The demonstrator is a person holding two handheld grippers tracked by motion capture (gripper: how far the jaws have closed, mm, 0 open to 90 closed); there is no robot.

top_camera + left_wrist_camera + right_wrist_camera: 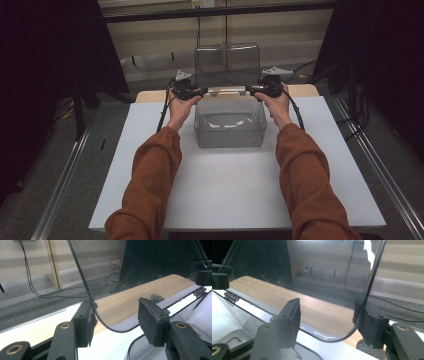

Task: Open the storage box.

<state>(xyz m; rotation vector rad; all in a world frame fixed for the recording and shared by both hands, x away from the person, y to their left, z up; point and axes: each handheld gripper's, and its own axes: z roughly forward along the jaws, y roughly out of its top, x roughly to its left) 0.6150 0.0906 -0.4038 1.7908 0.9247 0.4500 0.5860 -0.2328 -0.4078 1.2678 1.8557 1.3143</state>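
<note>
Standing upright at the back of the clear plastic bin [230, 127] on the white tabletop [230, 190], the hinged lid [227, 62] is already raised. Left tool [192, 91] and right tool [260, 89] straddle its lower corners, jaws parted, unclamped; withdrawing remains.

You are working in a lab or recording studio, not a home: black curtains [45, 75] hang on both sides, metal rails [60, 185] run along the grey carpet [100, 130], loose cables [37, 287] trail over the floor, and a bare white board [230, 185] tops your desk.
</note>
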